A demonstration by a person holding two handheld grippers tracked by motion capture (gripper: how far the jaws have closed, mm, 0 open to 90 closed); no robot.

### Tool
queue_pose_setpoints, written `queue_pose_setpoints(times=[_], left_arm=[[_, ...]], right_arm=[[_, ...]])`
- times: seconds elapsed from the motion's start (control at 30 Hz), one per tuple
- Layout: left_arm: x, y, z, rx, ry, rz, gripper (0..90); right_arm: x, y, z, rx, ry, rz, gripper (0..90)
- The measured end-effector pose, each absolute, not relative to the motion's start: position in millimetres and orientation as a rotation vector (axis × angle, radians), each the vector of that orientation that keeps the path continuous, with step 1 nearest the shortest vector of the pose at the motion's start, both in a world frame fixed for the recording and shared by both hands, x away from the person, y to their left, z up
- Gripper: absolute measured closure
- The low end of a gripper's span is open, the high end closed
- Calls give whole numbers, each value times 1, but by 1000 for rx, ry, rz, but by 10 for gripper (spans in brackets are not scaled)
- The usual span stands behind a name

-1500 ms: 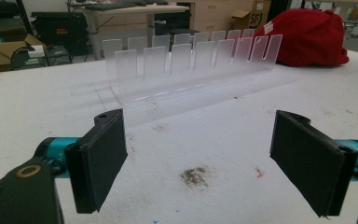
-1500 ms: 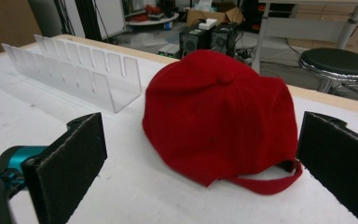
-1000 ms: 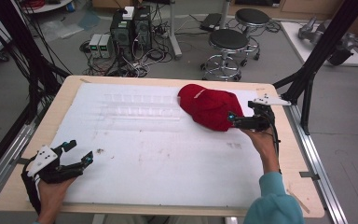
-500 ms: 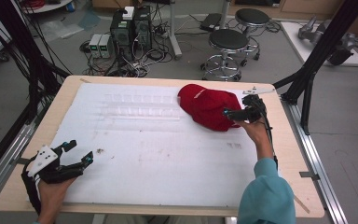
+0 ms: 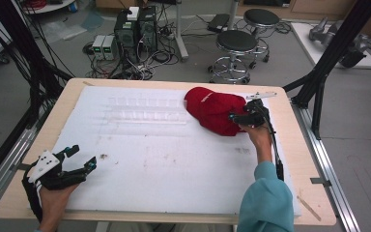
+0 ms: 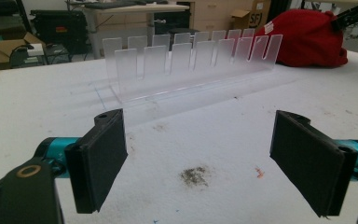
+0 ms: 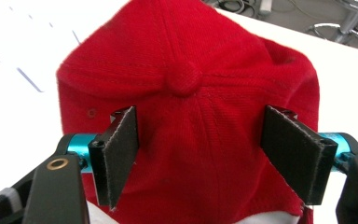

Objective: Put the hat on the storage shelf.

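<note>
From up high, the red cap [image 5: 214, 110] sits far right on the tabletop [image 5: 149, 154], right tool [image 5: 236, 116] at its edge. Left tool [image 6: 198, 163] is spread wide, facing a clear rack [image 6: 191, 60]. Right tool's [image 7: 198, 154] spread jaws straddle the cap's crown.

The left gripper [image 6: 200, 163] holds its two black padded fingers [image 6: 103, 163] wide apart above the white surface [image 6: 37, 121], and nothing is between them. On the surface between the fingers there is a small dark stain [image 6: 195, 176], and a tiny orange mark [image 6: 259, 173] lies a little to the right of it. Farther off stands a clear plastic rack [image 6: 191, 63] with two rows of upright tabs. Behind its right end lies a red cap [image 6: 307, 39].
</note>
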State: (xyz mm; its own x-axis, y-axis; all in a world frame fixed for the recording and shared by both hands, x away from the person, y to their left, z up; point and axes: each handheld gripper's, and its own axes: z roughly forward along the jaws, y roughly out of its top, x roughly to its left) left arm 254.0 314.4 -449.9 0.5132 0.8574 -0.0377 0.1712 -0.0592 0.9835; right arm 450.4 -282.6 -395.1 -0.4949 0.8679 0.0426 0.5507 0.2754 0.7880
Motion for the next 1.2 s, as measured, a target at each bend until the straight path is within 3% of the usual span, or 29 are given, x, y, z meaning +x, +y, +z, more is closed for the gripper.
queue_pose_setpoints(times=[0.17, 0.3, 0.33, 0.4, 0.43, 0.63, 1.2], left_arm=[[254, 315, -450, 1557, 915, 714, 186], [254, 315, -450, 1556, 914, 713, 186], [254, 315, -450, 1556, 914, 713, 186], [254, 315, -450, 1557, 915, 712, 186], [254, 315, -450, 1558, 915, 712, 186], [254, 315, -450, 1557, 914, 712, 186], [254, 312, -449, 1587, 899, 727, 176]], right_arm=[[452, -283, -399, 1305, 2160, 1096, 340], [454, -281, -402, 1306, 2173, 1107, 477], [455, -279, -404, 1315, 2182, 1095, 575], [454, -277, -404, 1323, 2183, 1087, 619], [454, -275, -405, 1321, 2178, 1060, 709], [452, -271, -402, 1304, 2167, 1036, 834], [429, -268, -365, 1112, 2096, 1030, 849]])
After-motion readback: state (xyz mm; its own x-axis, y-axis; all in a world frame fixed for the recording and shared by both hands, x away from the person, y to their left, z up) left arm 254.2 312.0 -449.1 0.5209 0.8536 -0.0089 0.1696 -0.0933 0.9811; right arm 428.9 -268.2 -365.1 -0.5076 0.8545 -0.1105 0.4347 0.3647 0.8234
